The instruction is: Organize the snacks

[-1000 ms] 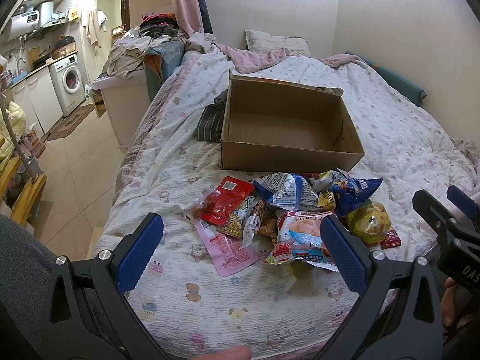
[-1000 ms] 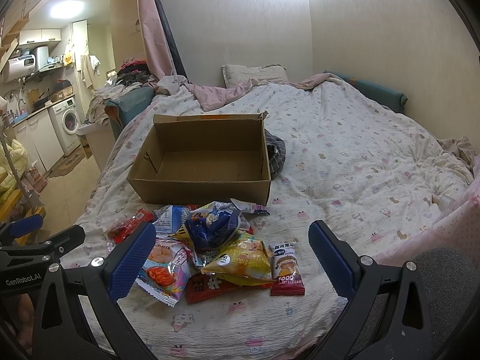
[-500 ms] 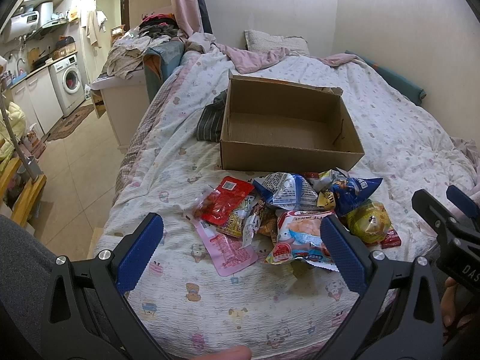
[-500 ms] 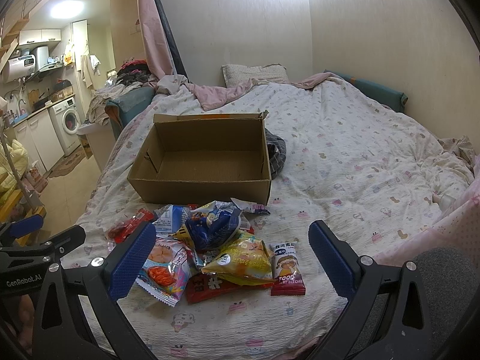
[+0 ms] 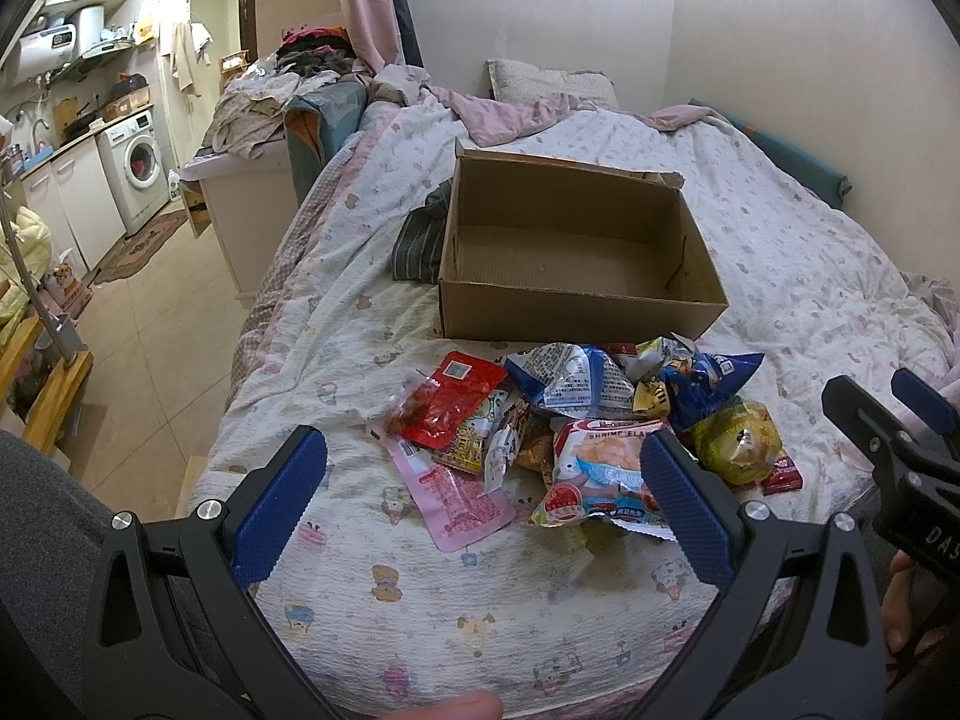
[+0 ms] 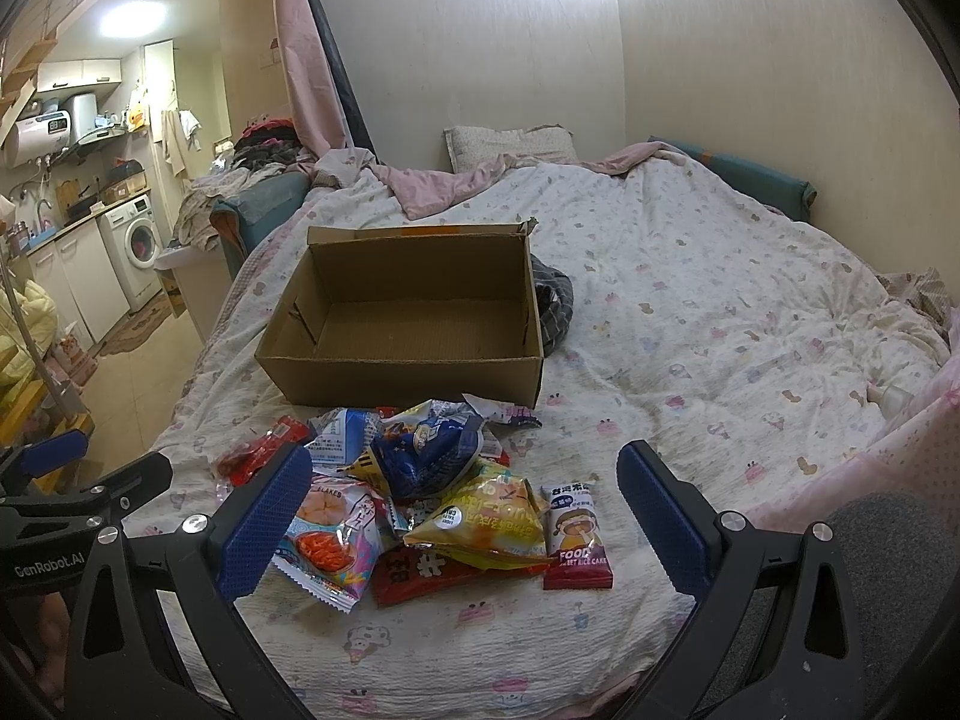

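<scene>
A pile of snack packets (image 5: 576, 414) lies on the bed in front of an open, empty cardboard box (image 5: 576, 312). It holds a red pouch (image 5: 456, 402), a pink packet (image 5: 462, 492), a shrimp-flakes bag (image 5: 600, 468), a blue bag (image 5: 708, 384) and a yellow bag (image 5: 738, 444). My left gripper (image 5: 480, 510) is open and empty just before the pile. In the right wrist view the pile (image 6: 420, 492) and the box (image 6: 408, 324) show too, with a small rice-cake packet (image 6: 576, 534). My right gripper (image 6: 468, 516) is open and empty over the pile's near side.
The bed's patterned quilt (image 5: 420, 600) spreads around. A dark striped cloth (image 5: 420, 240) lies beside the box. The bed edge drops to a tiled floor (image 5: 138, 324) on the left, with a washing machine (image 5: 138, 162) and cabinets beyond. Walls stand behind and to the right.
</scene>
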A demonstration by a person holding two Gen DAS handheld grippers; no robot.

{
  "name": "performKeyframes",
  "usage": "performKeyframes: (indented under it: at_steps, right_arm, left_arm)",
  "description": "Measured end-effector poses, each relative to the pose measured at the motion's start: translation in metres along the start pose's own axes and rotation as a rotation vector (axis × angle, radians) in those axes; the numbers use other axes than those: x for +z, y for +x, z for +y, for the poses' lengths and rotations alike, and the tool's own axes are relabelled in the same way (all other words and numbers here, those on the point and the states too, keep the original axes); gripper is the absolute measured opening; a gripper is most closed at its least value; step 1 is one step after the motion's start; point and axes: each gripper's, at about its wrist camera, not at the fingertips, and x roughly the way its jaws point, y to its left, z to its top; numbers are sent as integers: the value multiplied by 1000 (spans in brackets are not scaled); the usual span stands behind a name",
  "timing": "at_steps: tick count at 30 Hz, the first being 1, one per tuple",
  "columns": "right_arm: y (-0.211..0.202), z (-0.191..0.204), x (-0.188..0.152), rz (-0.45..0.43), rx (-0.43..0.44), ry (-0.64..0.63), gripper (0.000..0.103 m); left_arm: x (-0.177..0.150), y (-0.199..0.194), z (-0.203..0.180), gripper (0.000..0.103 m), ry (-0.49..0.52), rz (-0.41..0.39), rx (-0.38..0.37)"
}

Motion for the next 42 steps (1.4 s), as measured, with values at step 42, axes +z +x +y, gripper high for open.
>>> performKeyframes:
  at_steps: [42]
  right_arm:
    - [155, -64, 76, 485, 193, 124, 103]
  left_arm:
    - [100, 142, 14, 103, -5, 506, -22]
